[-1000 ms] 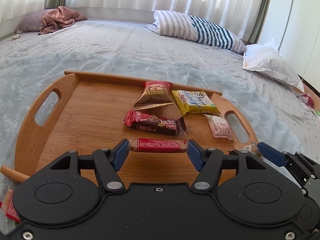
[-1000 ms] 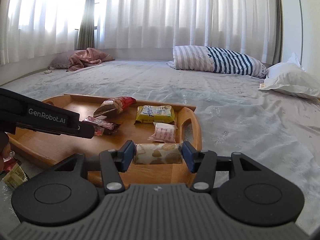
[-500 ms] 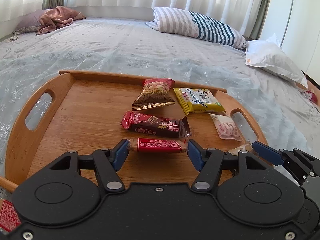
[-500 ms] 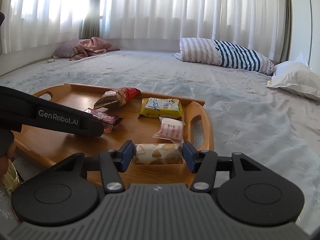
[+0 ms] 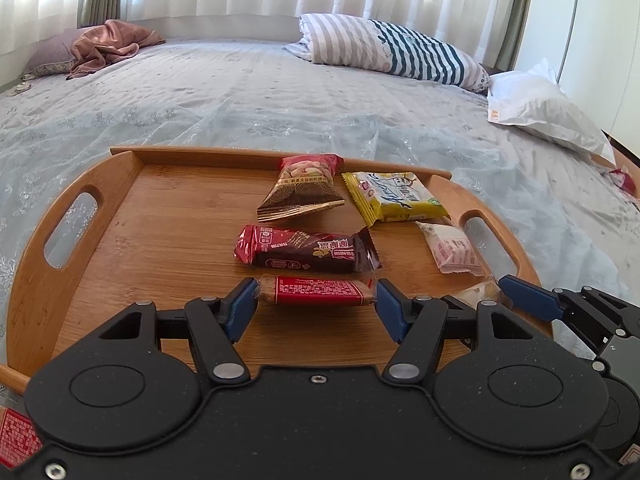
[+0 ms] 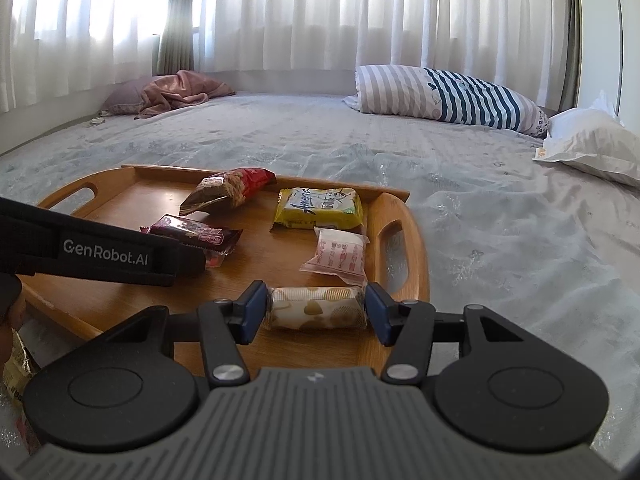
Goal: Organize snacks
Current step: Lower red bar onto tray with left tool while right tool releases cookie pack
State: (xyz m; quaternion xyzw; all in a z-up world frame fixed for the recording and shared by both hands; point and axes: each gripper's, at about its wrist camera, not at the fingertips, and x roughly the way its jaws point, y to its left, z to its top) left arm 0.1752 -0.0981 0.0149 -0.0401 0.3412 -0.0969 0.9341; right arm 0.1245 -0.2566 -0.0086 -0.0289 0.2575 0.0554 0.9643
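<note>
Left wrist view: red bar [image 5: 317,290] clamped end to end in the left gripper [image 5: 316,304], held over the near part of the tray [image 5: 168,248], just near of the dark bar [image 5: 304,250]. Right wrist view: biscuit pack [image 6: 316,307] clamped likewise in the right gripper [image 6: 316,312], over the tray's near right corner, just near of the pink packet [image 6: 338,254]. To place well, lower each until it rests on bare wood, parallel to its neighbour, then part the jaws; keep the two grippers apart.
</note>
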